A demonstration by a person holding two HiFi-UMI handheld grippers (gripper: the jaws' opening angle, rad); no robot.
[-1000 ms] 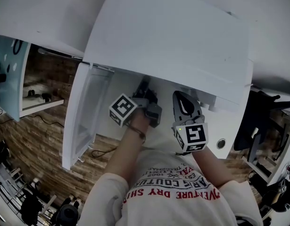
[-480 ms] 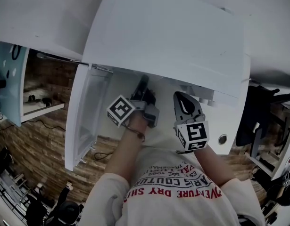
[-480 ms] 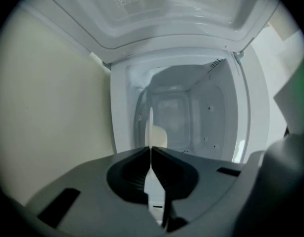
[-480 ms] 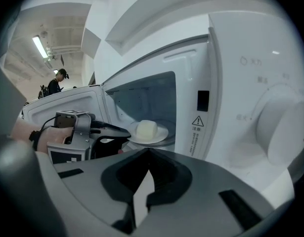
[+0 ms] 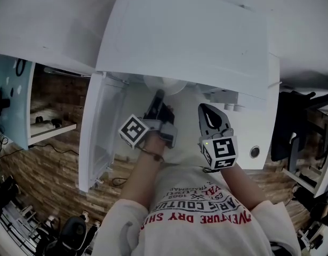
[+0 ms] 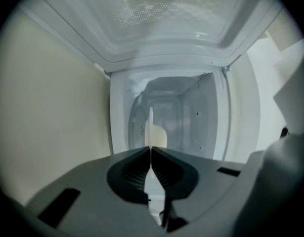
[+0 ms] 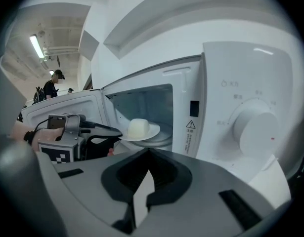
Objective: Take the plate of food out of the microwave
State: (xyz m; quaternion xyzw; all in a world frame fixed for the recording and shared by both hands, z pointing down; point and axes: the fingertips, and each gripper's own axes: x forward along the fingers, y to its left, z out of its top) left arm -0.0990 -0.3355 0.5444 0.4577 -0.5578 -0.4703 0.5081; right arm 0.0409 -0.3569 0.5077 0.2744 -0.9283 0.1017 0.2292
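Left tool (image 6: 151,151) pinches the rim of the round white plate (image 7: 152,132), pale dome of food (image 7: 138,127) on top, at the open white microwave's (image 7: 240,78) mouth, while right tool (image 7: 148,157) sits pressed together, empty, just outside

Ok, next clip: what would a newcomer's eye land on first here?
The white plate carrying a pale lump of food is at the mouth of the open microwave, with the left gripper shut on its rim. The right gripper hangs outside, shut and empty, near the big control dial.
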